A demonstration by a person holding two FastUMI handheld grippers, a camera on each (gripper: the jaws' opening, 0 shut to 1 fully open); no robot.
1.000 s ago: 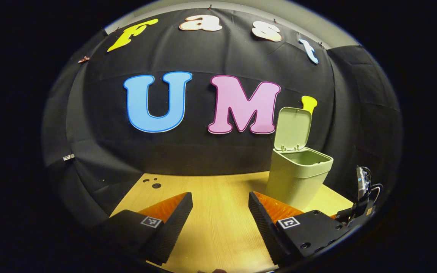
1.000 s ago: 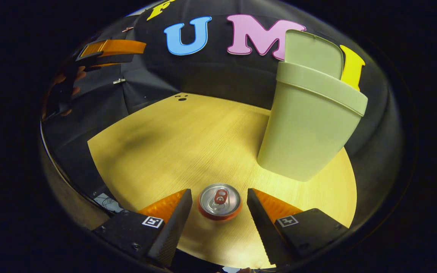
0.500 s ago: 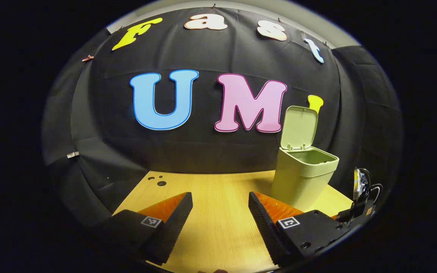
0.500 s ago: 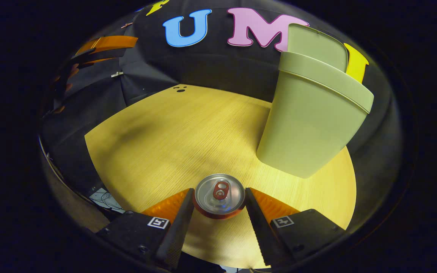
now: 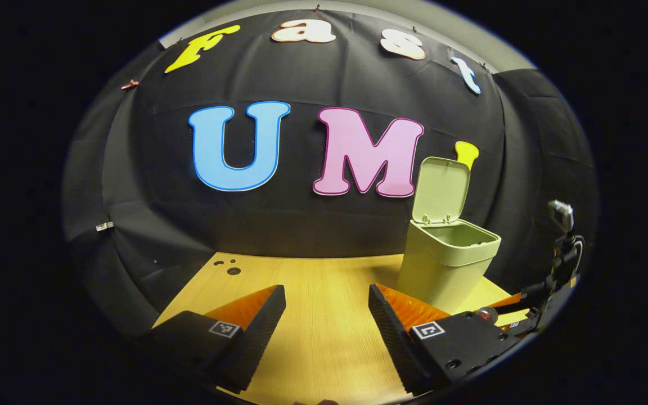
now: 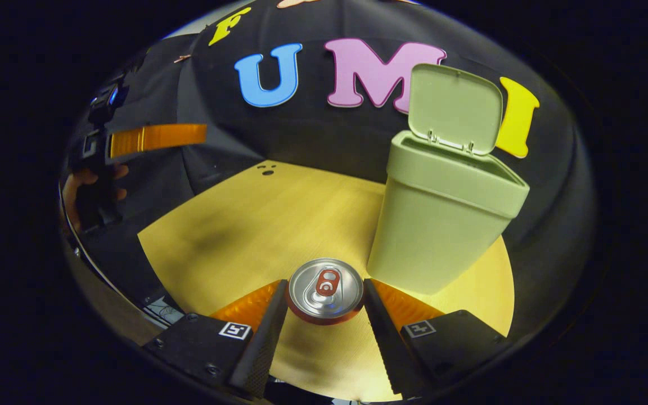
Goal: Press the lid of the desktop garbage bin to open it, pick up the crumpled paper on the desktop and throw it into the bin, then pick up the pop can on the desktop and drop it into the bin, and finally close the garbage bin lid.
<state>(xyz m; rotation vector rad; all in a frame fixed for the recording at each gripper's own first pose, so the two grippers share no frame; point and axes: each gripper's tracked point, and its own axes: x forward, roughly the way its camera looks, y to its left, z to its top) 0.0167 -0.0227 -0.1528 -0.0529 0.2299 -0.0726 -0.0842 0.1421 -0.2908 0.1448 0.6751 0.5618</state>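
In the right gripper view, my right gripper (image 6: 325, 306) is shut on a red pop can (image 6: 325, 288). The can stands upright with its silver top facing the camera, above the wooden desktop (image 6: 245, 225). The pale green bin (image 6: 442, 219) stands just beyond and to the right, its lid (image 6: 454, 107) swung up and open. In the left gripper view, my left gripper (image 5: 327, 315) is open with nothing between its fingers, above the desktop (image 5: 313, 281). There the bin (image 5: 445, 264) stands to the right, lid (image 5: 441, 188) up. The can (image 5: 490, 315) and the right gripper (image 5: 529, 306) sit at the far right edge.
The right gripper view has the left gripper (image 6: 149, 138) and the hand (image 6: 85, 191) holding it at the far left, off the desktop's edge. Small dark holes (image 6: 268, 169) mark the desktop's far corner. Black cloth walls close the back and sides.
My right gripper shut on the pop can and has lifted it, so the bin's open top now comes into its view. The left gripper has barely moved.
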